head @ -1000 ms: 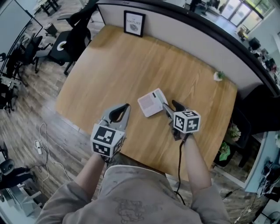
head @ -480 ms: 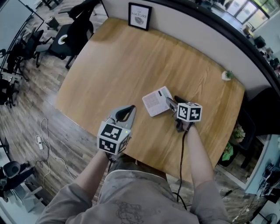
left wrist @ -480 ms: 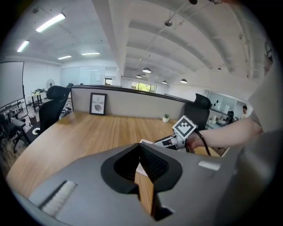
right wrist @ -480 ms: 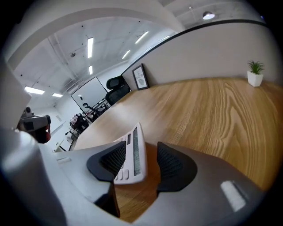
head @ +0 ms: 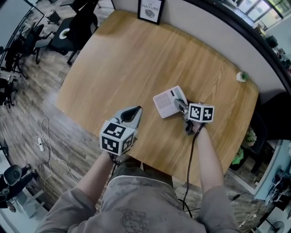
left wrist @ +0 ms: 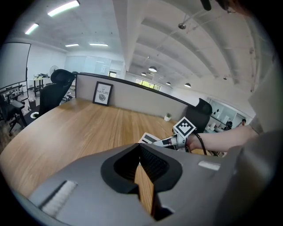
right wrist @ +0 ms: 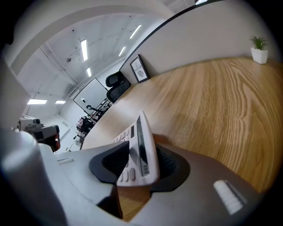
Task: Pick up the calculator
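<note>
Closing right hand-held gripper [right wrist: 140, 164] straddles calculator [right wrist: 137, 148], perhaps touching.

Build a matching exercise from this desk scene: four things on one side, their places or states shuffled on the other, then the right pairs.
Things
1. calculator
2. framed picture
3. small potted plant
4. left gripper

Places or states
A. holds nothing, over the near part of the table
B. stands against the partition at the table's far edge
C. between the jaws of the right gripper
D. stands alone at the table's right end

Pairs: 1-C, 2-B, 3-D, 4-A

The right gripper's jaws are closing with the calculator between them.
</note>
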